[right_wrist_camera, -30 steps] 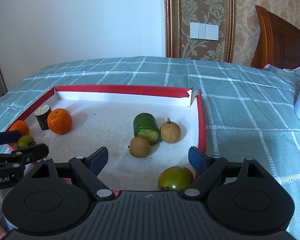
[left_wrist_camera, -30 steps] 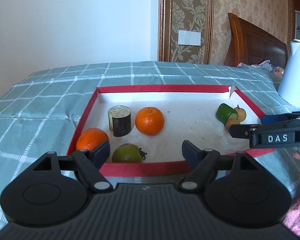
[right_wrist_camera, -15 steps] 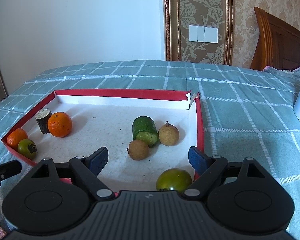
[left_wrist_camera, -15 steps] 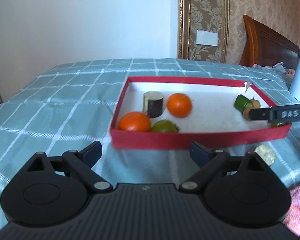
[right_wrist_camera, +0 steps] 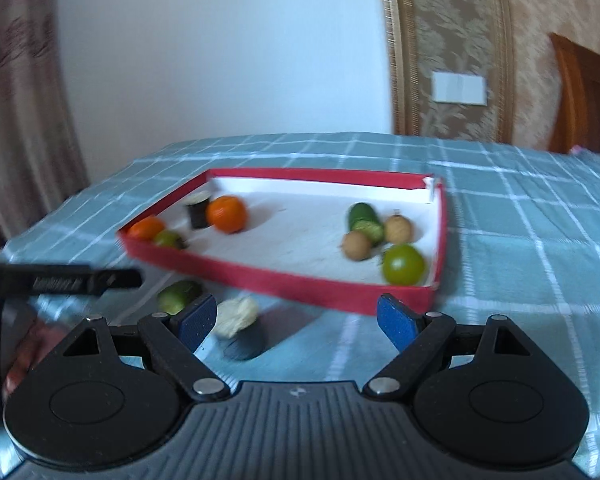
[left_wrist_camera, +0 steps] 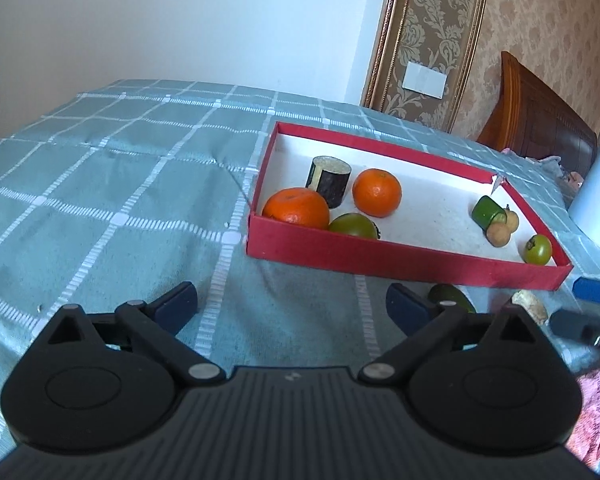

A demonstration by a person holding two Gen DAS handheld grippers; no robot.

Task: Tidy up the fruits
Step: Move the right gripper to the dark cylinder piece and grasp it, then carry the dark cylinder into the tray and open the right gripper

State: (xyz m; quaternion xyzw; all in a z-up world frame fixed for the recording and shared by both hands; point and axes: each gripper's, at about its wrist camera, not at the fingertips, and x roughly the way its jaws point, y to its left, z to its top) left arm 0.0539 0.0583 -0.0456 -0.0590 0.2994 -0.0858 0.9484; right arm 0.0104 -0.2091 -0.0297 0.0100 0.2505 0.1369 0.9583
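Looking along the left gripper [left_wrist_camera: 292,304], its jaws are opening over bare checked cloth [left_wrist_camera: 100,200], nothing between them; the red tray [left_wrist_camera: 400,260] ahead holds two oranges [left_wrist_camera: 296,208], green fruit and small brown ones. From the right wrist, the right gripper [right_wrist_camera: 296,318] stands wide and empty; a pale piece [right_wrist_camera: 236,314] and a green piece [right_wrist_camera: 178,296] lie outside the tray.

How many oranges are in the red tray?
2. One orange lies at the tray's near left corner; the other orange sits further in, beside the dark cylinder. None seems hidden.
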